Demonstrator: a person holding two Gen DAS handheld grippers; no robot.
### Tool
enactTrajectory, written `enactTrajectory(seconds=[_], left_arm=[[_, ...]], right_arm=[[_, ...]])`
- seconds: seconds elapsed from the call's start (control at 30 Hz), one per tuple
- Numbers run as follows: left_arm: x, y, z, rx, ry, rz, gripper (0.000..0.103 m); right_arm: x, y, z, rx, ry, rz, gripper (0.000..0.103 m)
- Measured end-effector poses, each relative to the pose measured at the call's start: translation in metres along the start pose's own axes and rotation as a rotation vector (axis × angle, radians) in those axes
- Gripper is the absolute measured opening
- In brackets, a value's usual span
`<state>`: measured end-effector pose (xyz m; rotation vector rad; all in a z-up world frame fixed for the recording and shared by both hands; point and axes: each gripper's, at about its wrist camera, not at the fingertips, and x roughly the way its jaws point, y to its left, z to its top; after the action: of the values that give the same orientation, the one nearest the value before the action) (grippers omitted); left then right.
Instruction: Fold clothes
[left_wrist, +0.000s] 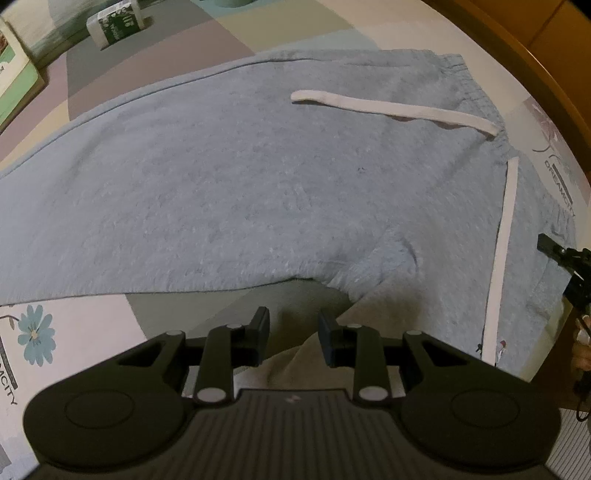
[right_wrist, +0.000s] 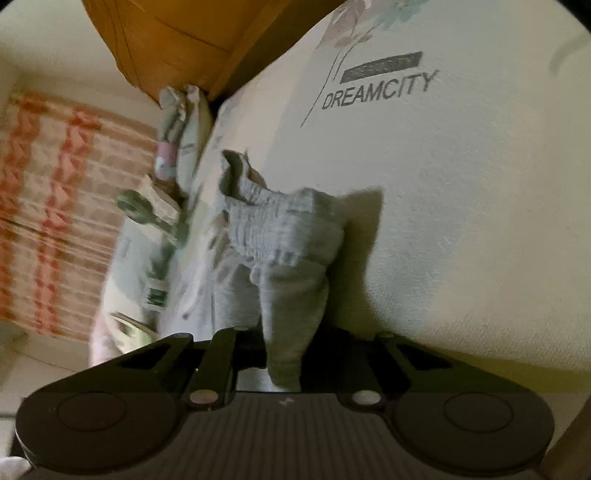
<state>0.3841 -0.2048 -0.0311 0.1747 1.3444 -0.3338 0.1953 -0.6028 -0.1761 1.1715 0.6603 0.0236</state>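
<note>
While the pale blue sweatpants (left_wrist: 258, 177) lie spread flat across the middle of the left wrist view, their elastic waistband (left_wrist: 458, 74) sits toward the upper right and the leg runs off toward the left edge, an arrangement that presents a broad, smooth panel ready for a first fold. One white drawstring (left_wrist: 391, 110) lies across the upper centre of the cloth, and a second white drawstring (left_wrist: 502, 258) runs down the right side. The left gripper (left_wrist: 293, 339) hangs at the lower centre over the printed bedsheet (left_wrist: 33, 332), just below the lower hem of the garment; its fingers (left_wrist: 260, 332) stand partly apart with nothing between them, evidently waiting to take the near edge. The right gripper (left_wrist: 554, 254) enters at the right edge of this view, at the waist end of the cloth. A carton (left_wrist: 118, 22) rests in the upper left, well apart from the work. In the right wrist view, the right gripper (right_wrist: 284, 365) at lower centre is clenched on a bunched fold of the grey-blue fabric beside the waistband (right_wrist: 273, 218), which rises from the sheet, judged a hold taken to lift that end for folding. A wooden headboard (right_wrist: 184, 40) occupies the upper left.
</note>
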Motion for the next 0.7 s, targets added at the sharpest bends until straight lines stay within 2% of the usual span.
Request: enactTrajectory(seconds=[0.13, 0.33, 0.53, 0.6, 0.7], left_arm=[[-0.002, 0.001, 0.002, -0.006, -0.012, 0.002, 0.029], [-0.002, 0.012, -0.007, -0.037, -0.018, 0.003, 0.029], [-0.005, 0.029, -0.023, -0.102, -0.012, 0.002, 0.029], [-0.006, 0.035, -0.026, -0.122, -0.017, -0.003, 0.029], [-0.007, 0.041, -0.029, -0.152, -0.029, -0.022, 0.029]], right_arm=[[-0.003, 0.007, 0.0, 0.034, 0.012, -0.053, 0.014], [-0.032, 0.018, -0.008, -0.013, -0.006, -0.133, 0.015], [-0.053, 0.028, -0.015, -0.049, 0.025, -0.181, 0.015], [-0.055, 0.025, -0.017, -0.052, 0.033, -0.22, 0.017], [-0.068, 0.015, -0.015, -0.02, 0.031, -0.309, 0.028]])
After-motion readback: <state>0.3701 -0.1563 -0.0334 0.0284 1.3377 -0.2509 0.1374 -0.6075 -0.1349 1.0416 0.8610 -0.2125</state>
